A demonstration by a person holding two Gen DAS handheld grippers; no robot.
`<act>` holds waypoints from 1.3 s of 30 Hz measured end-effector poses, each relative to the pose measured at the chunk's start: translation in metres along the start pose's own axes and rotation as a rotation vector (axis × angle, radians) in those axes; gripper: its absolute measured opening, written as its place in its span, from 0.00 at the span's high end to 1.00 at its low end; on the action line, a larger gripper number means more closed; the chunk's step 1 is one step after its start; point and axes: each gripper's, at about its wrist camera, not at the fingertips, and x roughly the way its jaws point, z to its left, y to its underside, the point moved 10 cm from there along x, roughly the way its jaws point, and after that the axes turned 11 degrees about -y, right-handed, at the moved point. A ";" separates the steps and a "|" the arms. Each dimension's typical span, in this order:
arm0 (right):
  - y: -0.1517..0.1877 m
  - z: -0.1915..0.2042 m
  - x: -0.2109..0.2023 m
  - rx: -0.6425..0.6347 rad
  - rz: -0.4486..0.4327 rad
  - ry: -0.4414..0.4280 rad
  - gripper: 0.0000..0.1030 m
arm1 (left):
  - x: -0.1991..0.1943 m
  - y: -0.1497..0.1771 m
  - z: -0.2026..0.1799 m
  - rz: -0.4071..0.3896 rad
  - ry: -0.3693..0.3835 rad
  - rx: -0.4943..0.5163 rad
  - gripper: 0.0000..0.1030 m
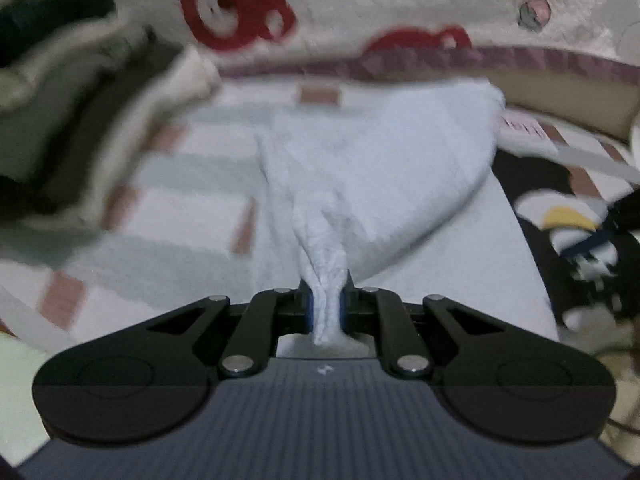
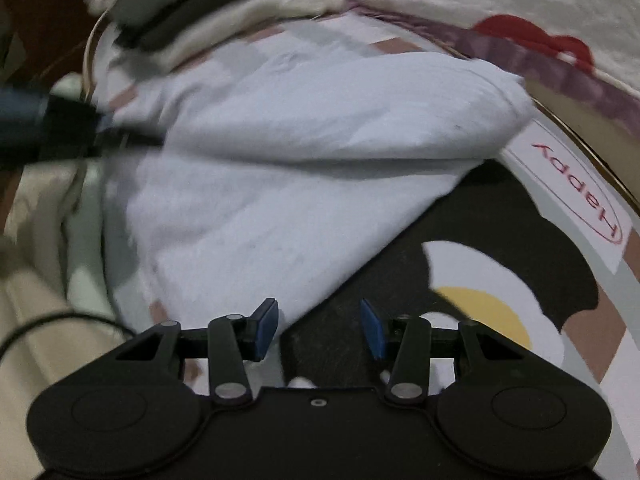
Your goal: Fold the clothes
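The pale blue garment lies half-folded on a patterned sheet, partly over its black print. The left gripper has its jaws clenched on a twisted corner of the garment. The right gripper, jaws released, sits at the garment's near edge. Stacked clothes lie beyond the garment.
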 end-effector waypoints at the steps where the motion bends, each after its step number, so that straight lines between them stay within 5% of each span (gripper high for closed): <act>1: 0.001 0.005 0.002 -0.023 0.008 0.000 0.51 | -0.006 -0.007 -0.001 -0.028 -0.001 0.006 0.90; 5: -0.006 0.019 0.003 -0.069 -0.008 -0.027 0.51 | -0.004 0.000 0.005 0.067 0.112 -0.100 0.90; 9: -0.011 0.010 0.004 -0.020 -0.026 -0.058 0.51 | 0.024 0.034 0.022 0.228 0.111 -0.168 0.88; 17: -0.013 0.015 0.005 -0.006 -0.010 -0.071 0.51 | 0.018 0.033 0.015 0.196 0.047 -0.055 0.89; 26: -0.042 0.020 0.007 0.020 -0.058 -0.049 0.51 | 0.023 0.049 0.065 0.314 0.066 -0.397 0.85; 29: -0.028 0.016 0.018 0.040 -0.036 -0.090 0.51 | 0.010 0.034 0.096 0.223 0.009 -0.514 0.87; 31: -0.016 0.017 0.027 0.030 -0.022 -0.133 0.51 | -0.002 0.018 0.110 0.133 0.039 -0.569 0.87; 34: -0.009 0.020 0.035 -0.024 -0.001 -0.130 0.50 | -0.005 0.013 0.094 0.130 0.124 -0.528 0.85; 39: -0.008 0.028 0.038 -0.069 0.029 -0.112 0.45 | 0.020 0.039 0.041 0.284 0.134 -0.314 0.83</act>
